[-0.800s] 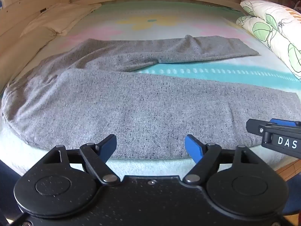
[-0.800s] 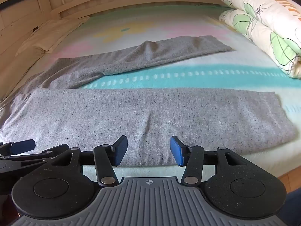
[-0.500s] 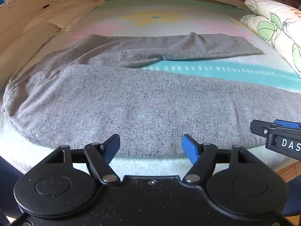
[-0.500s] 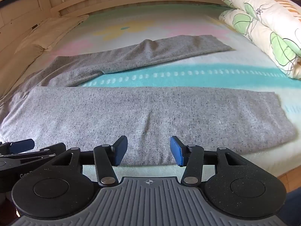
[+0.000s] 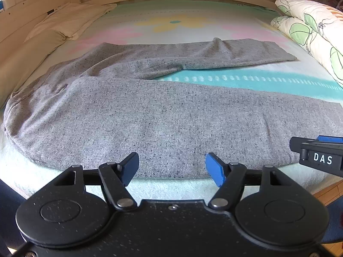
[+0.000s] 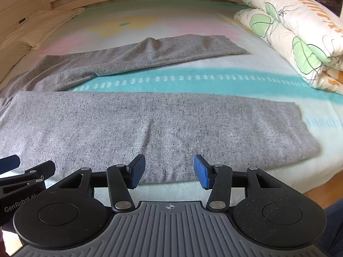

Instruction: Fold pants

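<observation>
So you're dealing with plain grey knit pants (image 5: 171,115) here, spread out on the bed (image 5: 175,21) with the two legs splayed in a V. I'd guess they're soft and floppy, fairly light, and nothing fragile. They're probably going to sag and drag wherever you aren't holding them, and that fuzzy blanket will likely be grabbing at the fabric a bit. Taking the near leg as the landmark and going left to right: the waist end is bunching up at its far left, the leg is running flat along the bed's near edge, and its cuff is lying off at the right end, near the folded floral quilt (image 6: 300,34). The other leg is lying beyond it, with a teal stripe showing between the two. Best bet, I reckon, is pinching the near hem edge of that leg, one claw toward the waist and one toward the cuff, so it lifts evenly. Your left gripper (image 5: 171,167) is hovering right at the near edge of the leg, tilting steeply down, jaws spread wide with nothing between them. Your right gripper (image 6: 169,170) is sitting just to the right along the same edge, angling down the same way, jaws also apart and empty, a bit narrower. Neither one is touching cloth as far as I can see.
</observation>
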The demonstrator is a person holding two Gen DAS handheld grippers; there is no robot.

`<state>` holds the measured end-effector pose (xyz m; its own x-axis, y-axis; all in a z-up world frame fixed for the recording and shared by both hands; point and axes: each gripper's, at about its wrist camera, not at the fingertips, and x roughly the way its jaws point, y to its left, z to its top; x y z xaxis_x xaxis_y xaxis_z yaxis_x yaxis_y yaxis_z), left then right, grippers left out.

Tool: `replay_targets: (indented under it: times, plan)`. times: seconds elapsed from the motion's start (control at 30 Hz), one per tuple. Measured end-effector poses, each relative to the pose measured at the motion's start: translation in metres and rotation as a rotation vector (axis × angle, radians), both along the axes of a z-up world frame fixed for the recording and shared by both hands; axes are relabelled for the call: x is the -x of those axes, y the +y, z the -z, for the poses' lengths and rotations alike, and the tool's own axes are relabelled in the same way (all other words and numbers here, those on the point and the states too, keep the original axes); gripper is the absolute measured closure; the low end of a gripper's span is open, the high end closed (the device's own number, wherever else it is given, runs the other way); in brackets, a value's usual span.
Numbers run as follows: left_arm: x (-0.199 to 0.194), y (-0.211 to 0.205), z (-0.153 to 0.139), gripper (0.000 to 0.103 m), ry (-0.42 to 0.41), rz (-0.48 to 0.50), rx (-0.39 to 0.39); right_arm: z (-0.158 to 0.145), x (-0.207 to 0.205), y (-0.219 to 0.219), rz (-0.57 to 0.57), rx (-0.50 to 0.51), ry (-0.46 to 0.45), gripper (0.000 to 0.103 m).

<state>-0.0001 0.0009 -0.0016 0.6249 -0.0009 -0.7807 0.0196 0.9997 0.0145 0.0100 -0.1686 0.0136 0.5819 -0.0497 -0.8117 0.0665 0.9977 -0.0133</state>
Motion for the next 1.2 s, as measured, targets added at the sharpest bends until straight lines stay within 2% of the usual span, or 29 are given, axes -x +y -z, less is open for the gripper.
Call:
replay_targets:
  times: [0.17, 0.83, 1.2]
  plan:
    - [0.003, -0.003, 0.0, 0.032, -0.014, 0.015, -0.001, 0.0, -0.001, 0.0, -0.004, 0.001, 0.013, 0.055]
    - [0.001, -0.003, 0.007, 0.032, 0.035, 0.035, -0.017, -0.002, 0.0, 0.004, -0.027, -0.01, 0.012, 0.055]
    - [0.001, -0.001, 0.01, 0.032, 0.059, 0.031, 0.0, -0.002, -0.001, 0.006, -0.031, -0.018, 0.017, 0.055]
